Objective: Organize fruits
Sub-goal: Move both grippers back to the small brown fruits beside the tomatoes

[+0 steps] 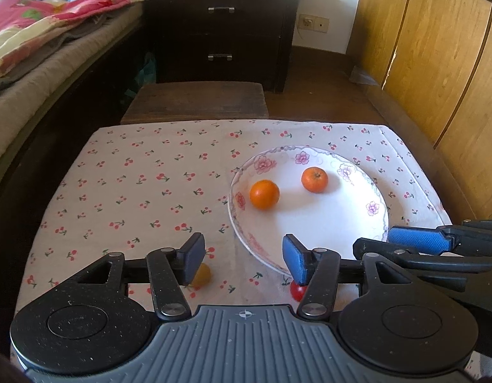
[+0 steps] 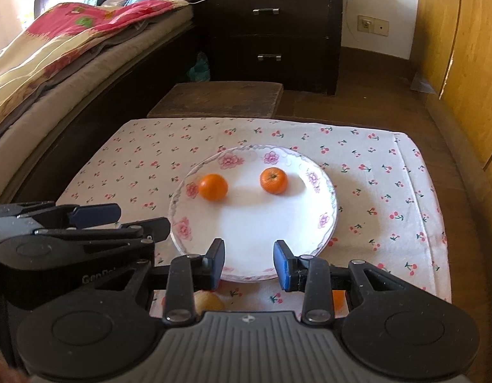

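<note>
**Fruit transfer to plate: two placed, three outstanding**

I take the white round ceramic plate with pink flower rim [image 2: 322, 223] as the landmark. Two small orange mandarins sit on it, apart from each other: one toward its left rim [image 2: 213, 186], one toward its far side [image 2: 273, 180]. I judge the current step as the interval between a placement and the next pick.

Both grippers hover over the near edge of the plate, above the cherry-print cloth [image 1: 134, 185].

- Left gripper [image 1: 244, 260]: jaws stand moderately wide, nothing between them.
- Right gripper [image 2: 248, 263]: jaws stand apart with a narrower gap, nothing between them.

Fruit not yet on the plate, all on the cloth at the near side of the plate:

- A pale yellow round fruit [image 1: 201, 275], near-left of the plate, partly hidden behind the left gripper's left finger.
- A small red round fruit [image 1: 297, 291], just off the near rim, partly hidden behind the left gripper's right finger.
- An orange fruit [image 2: 338, 300], near-right of the plate, mostly hidden behind the right gripper's linkage.

Next move, as I judge it: I lower one gripper toward me, straddle the nearest loose fruit, close gently, then lift it over the rim. Round fruit may roll if nudged.
</note>
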Available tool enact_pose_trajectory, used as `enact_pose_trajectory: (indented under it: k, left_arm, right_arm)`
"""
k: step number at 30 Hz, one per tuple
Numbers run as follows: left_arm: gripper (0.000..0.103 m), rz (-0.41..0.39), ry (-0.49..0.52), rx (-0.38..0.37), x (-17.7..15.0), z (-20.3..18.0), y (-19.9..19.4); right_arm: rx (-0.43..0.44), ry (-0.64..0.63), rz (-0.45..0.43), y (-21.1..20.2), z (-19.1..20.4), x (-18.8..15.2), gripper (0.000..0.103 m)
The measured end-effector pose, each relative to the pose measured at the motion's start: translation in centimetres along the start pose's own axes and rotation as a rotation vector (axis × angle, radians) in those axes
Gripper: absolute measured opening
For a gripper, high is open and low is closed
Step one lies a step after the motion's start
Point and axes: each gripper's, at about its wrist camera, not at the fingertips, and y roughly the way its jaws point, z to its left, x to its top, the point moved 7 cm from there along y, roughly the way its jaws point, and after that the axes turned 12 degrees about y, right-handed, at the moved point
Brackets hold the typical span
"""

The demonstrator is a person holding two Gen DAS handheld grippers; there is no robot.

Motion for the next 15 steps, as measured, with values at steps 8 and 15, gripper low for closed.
enact_pose_trajectory:
  k: [8,15]
  left_arm:
    - [0.062,0.025,-0.027,-0.003,-1.4,2.6,-0.1]
    - [0.062,0.095,-0.063,-0.020,-2.7,3.8,2.3]
  right_arm:
    - [0.028,-0.034,0.017,-0.3,1.9,-1.0,0.035]
    - [0.037,-0.035,0.033,-0.1,2.5,-1.3,0.035]
